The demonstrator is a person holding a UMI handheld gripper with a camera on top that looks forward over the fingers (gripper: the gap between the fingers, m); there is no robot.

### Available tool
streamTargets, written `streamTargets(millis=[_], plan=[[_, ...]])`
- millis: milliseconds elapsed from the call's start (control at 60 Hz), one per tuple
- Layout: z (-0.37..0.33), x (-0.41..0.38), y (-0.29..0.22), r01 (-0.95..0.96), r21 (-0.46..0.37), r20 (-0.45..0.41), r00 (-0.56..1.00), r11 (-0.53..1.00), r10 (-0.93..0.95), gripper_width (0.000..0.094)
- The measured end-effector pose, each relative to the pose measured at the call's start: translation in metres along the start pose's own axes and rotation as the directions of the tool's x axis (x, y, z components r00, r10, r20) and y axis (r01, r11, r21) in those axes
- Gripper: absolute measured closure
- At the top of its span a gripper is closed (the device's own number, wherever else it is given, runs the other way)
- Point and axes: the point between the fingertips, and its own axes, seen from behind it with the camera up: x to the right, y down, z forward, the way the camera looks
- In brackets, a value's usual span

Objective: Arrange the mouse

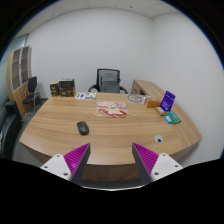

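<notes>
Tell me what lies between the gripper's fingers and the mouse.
Nothing: in the gripper view, only bare wooden table separates the open gripper from the mouse.

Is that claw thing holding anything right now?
No, nothing is held. The gripper is open with only bare table between its fingers; the mouse lies on the table well beyond them.
</notes>
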Motion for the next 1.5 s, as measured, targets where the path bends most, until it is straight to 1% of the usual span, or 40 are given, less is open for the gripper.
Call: streamTargets(millis=[133,233,300,367,450,567,867,1050,1217,1500], plan=[[0.012,-0.009,0.007,-0.018,-0.002,0.01,1.0,1.0,0.018,0.0066],[0.033,-0.018,0.015,-0.021,0.003,0.02,1.0,1.0,0.021,0.0067],[0.044,-0.03,0.021,-0.03,-0.004,0.03,0.999,1.0,0.03,0.0067],[0.054,-0.047,0.022,-0.035,0.006,0.047,0.998,0.999,0.035,0.0067],[0.066,-0.063,0.026,-0.045,-0.003,0.039,0.998,0.999,0.045,0.0066],[0.079,-0.092,0.028,-0.062,0.001,0.053,0.997,0.998,0.061,0.0068],[0.124,-0.145,0.029,-0.026,0.017,0.047,0.999,1.0,0.025,0.0068],[0.159,-0.157,0.028,-0.023,0.007,0.025,0.999,1.0,0.023,0.0068],[0.199,-0.161,0.027,-0.005,0.017,0.018,1.0,1.0,0.005,0.007],[0.258,-0.159,0.024,0.008,0.004,0.023,1.0,1.0,-0.008,0.0069]])
